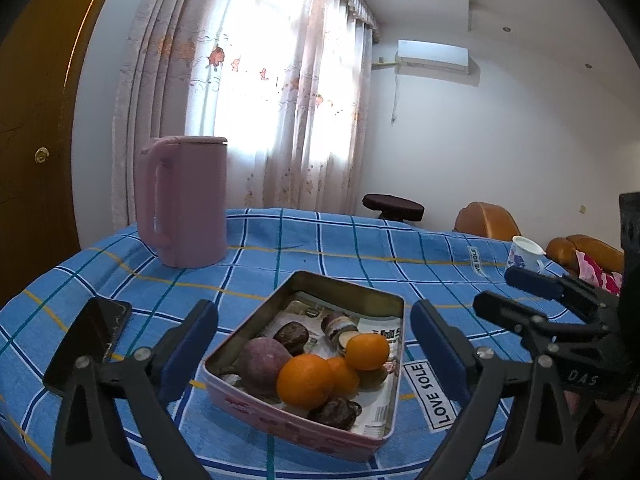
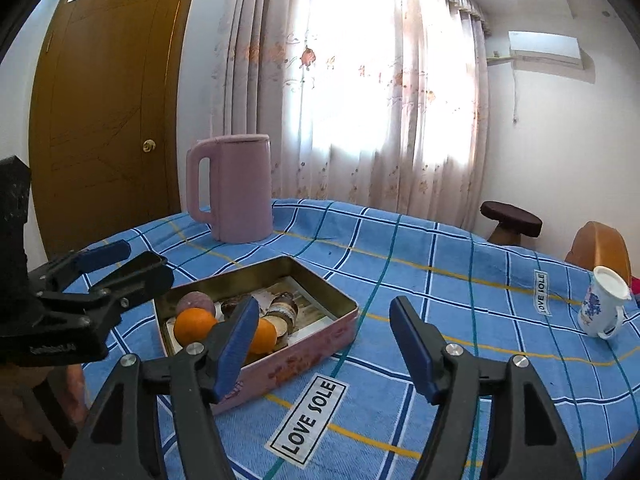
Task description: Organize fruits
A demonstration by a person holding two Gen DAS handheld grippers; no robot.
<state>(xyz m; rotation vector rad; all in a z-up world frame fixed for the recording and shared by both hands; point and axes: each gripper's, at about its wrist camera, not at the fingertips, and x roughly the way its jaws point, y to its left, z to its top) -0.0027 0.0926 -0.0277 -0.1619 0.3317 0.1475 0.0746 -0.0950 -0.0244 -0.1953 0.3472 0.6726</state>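
Observation:
A pink rectangular tin (image 1: pixel 280 416) sits on the blue checked tablecloth, also in the right wrist view (image 2: pixel 320 344). It holds oranges (image 1: pixel 306 380) (image 2: pixel 194 324), a purple round fruit (image 1: pixel 262 362), dark brown pieces (image 1: pixel 291 336) and paper lining. My left gripper (image 1: pixel 314 348) is open, its fingers either side of the tin, just above it. My right gripper (image 2: pixel 324 344) is open and empty over the cloth beside the tin's right corner. It also shows in the left wrist view (image 1: pixel 516 292).
A pink kettle (image 1: pixel 184 204) (image 2: pixel 236 188) stands at the back. A black phone (image 1: pixel 90 344) lies left of the tin. A white floral cup (image 2: pixel 602 306) (image 1: pixel 524 254) stands at the right. Stool and chairs sit beyond the table edge.

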